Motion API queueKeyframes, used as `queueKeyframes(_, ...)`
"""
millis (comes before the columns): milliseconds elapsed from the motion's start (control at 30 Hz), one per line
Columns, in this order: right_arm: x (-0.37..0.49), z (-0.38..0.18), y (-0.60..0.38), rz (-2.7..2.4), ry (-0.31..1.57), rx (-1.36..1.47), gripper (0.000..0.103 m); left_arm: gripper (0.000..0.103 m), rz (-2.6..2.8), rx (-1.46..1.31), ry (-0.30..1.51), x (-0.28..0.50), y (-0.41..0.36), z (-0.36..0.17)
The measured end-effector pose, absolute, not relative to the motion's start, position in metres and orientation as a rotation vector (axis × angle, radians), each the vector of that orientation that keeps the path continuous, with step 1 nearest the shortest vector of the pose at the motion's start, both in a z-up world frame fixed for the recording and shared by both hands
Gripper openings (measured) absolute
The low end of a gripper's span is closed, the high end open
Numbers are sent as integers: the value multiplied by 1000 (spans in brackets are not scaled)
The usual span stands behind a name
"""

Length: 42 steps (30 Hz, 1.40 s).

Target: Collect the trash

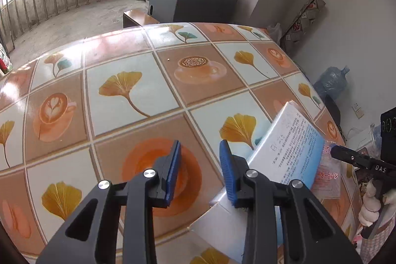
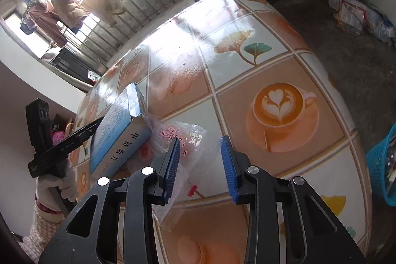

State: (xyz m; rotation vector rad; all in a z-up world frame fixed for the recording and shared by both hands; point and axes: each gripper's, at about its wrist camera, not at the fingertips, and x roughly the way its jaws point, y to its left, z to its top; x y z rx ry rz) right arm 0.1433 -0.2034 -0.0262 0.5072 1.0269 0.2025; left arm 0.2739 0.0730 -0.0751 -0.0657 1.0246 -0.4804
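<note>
A white and blue medicine box (image 1: 289,147) lies tilted on the patterned table (image 1: 138,46). My left gripper (image 1: 200,145) is open; its right pad stands in front of the box's left edge, and only tabletop shows between the pads. In the right wrist view the box (image 2: 116,137) rests on its side with a left finger (image 2: 86,130) against its printed face. A clear plastic bag with red print (image 2: 185,137) lies beside the box. My right gripper (image 2: 201,140) hovers open over the bag, pads not pressing. The bag (image 1: 329,175) also shows in the left view.
A blue basket (image 2: 381,165) holding scraps stands on the floor past the table's right edge. A grey cabinet (image 1: 198,4) crowded with bottles stands beyond the table, and a water jug (image 1: 331,83) is by the wall. White-gloved hands (image 2: 57,187) hold the grippers.
</note>
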Motion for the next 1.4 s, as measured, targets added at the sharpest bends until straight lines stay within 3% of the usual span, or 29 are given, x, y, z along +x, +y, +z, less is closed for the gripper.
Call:
queueKeyframes(33, 141, -26, -201, 219, 1038, 507, 18, 31, -502, -82, 1042, 265, 77, -75)
queueKeyframes(200, 131, -29, -195, 278, 1062, 516, 9, 31, -585, -171, 1076, 221, 93, -69)
queueKeyframes(233, 130, -29, -196, 285, 1064, 515, 8, 35, -592, -183, 1068, 214, 93, -65)
queueKeyframes(267, 127, -29, -194, 289, 1064, 513, 8, 49, -598, -192, 1057, 209, 91, -61)
queueKeyframes(333, 122, -28, -194, 288, 1060, 507, 7, 65, -606, -203, 1025, 201, 85, -52)
queueKeyframes(467, 109, -25, -210, 214, 1034, 519, 5, 79, -618, -125, 1000, 198, 52, -43)
queueKeyframes(900, 55, -31, -232, 41, 985, 588, 5, 87, -597, 137, 956, 161, -47, -57)
queueKeyframes(1267, 46, -29, -233, 68, 959, 584, 5, 87, -591, 207, 926, 148, -66, -62)
queueKeyframes(1400, 42, -30, -237, 60, 950, 584, 5, 75, -562, 169, 954, 153, -58, -70)
